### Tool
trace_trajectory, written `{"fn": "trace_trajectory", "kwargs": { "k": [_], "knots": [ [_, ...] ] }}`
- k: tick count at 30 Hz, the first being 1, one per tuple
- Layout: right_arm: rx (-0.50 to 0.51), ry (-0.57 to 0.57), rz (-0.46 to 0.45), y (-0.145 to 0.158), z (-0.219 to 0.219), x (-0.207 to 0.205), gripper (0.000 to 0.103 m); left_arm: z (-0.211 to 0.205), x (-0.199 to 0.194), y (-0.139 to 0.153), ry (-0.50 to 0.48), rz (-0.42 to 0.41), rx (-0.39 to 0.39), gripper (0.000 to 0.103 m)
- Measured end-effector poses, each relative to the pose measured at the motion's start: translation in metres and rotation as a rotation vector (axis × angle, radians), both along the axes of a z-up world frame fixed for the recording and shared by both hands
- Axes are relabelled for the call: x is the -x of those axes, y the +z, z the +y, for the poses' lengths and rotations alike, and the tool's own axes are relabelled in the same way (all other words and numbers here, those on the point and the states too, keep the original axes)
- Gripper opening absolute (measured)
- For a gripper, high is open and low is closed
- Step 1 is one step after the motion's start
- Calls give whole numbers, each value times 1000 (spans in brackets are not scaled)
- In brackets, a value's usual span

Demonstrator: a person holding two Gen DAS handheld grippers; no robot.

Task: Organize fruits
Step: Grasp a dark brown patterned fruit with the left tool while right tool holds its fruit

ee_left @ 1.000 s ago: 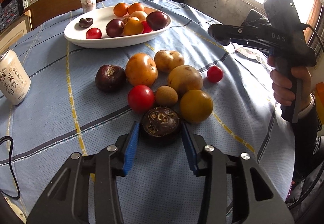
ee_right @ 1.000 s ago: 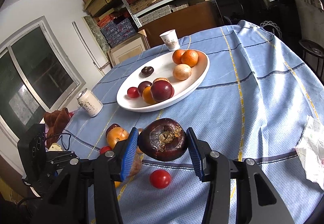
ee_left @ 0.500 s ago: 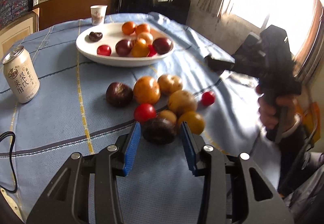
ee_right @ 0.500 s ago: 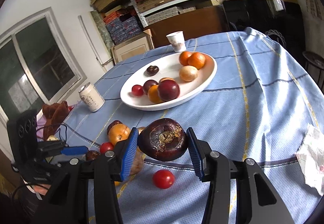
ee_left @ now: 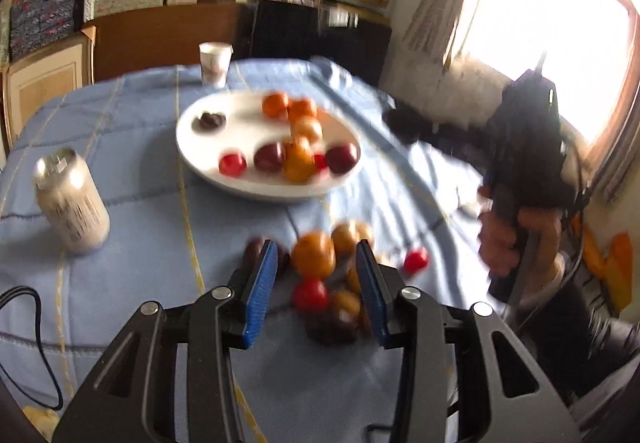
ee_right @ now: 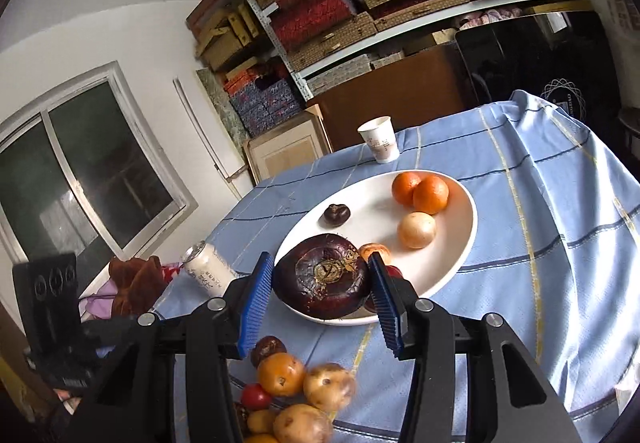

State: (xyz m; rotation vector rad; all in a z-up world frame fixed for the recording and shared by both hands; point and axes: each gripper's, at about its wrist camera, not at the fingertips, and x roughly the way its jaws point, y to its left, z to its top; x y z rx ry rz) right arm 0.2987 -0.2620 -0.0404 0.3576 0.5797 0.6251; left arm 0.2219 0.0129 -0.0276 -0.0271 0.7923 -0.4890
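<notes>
My right gripper (ee_right: 320,293) is shut on a large dark purple round fruit (ee_right: 322,277) and holds it in the air over the near rim of the white oval plate (ee_right: 452,263). The plate holds two oranges (ee_right: 420,191), a pale round fruit (ee_right: 416,230) and a small dark fruit (ee_right: 337,214). My left gripper (ee_left: 316,291) is open and empty, raised above a loose pile of fruit (ee_left: 320,275) on the blue cloth; this view is blurred. The plate also shows in the left wrist view (ee_left: 248,187), and so does the right gripper (ee_left: 524,147).
A drink can (ee_left: 72,203) stands left of the pile, also in the right wrist view (ee_right: 208,271). A paper cup (ee_right: 378,141) stands behind the plate. The loose pile (ee_right: 296,391) lies below my right gripper. A white wrapper (ee_right: 628,383) lies at the right. Shelves and a cabinet stand behind the table.
My left gripper let go of the dark fruit and rose back from the pile. My right gripper carried its dark purple fruit forward over the plate's near rim.
</notes>
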Motion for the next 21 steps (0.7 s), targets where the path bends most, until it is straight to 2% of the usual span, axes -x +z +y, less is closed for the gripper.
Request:
{"fn": "trace_trajectory", "kwargs": {
  "k": [5, 10, 17, 21],
  "knots": [
    [-27, 7, -8, 2, -6, 5, 49, -12, 6, -37, -47, 88, -17, 40],
    [-27, 18, -34, 7, -6, 11, 49, -23, 7, -48, -57, 98, -53, 40],
    [-16, 30, -48, 9, -3, 15, 49, -24, 2, -71, -60, 202, -70, 42],
    [-5, 36, -51, 9, -2, 15, 49, -26, 4, -69, -52, 178, -75, 41]
  ]
}}
